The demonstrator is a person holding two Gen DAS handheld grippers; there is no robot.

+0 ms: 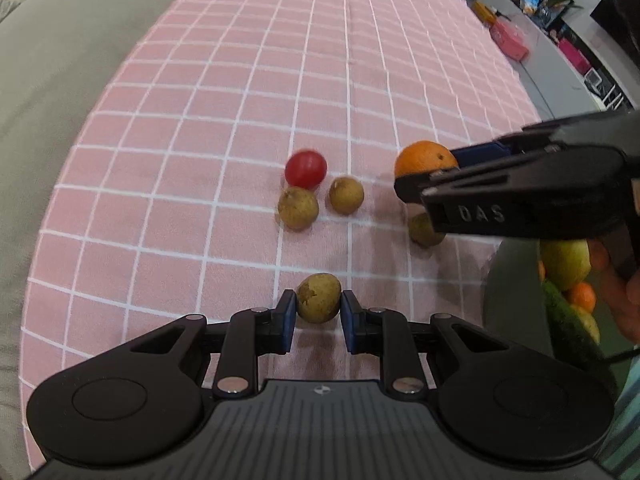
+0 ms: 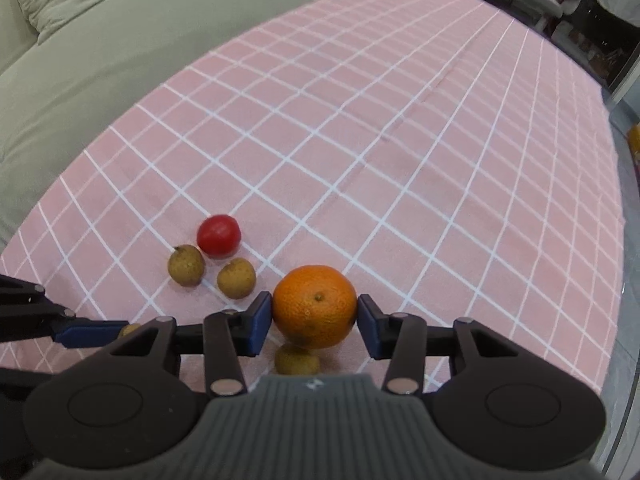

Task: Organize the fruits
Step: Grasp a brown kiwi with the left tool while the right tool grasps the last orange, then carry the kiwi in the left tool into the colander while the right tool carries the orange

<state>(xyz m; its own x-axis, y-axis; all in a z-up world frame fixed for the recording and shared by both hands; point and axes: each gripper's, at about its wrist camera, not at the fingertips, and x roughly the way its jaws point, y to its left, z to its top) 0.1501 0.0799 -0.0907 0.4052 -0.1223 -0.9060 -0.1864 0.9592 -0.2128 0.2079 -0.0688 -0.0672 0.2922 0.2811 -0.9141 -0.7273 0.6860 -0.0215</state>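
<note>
Left wrist view, left gripper (image 1: 319,307) jaws clamped on a brown longan (image 1: 319,298) at lower centre, right gripper (image 2: 315,320) jaws gripping an orange (image 2: 315,306), pink checked tabletop (image 2: 400,140).

Soft, even indoor light, bright enough, throws faint shadows under the fruit on the table (image 1: 240,120). Fisheye bending curves the grid lines toward the edges. The tomato (image 1: 305,168) looks slightly motion-blurred; far background is soft.
</note>
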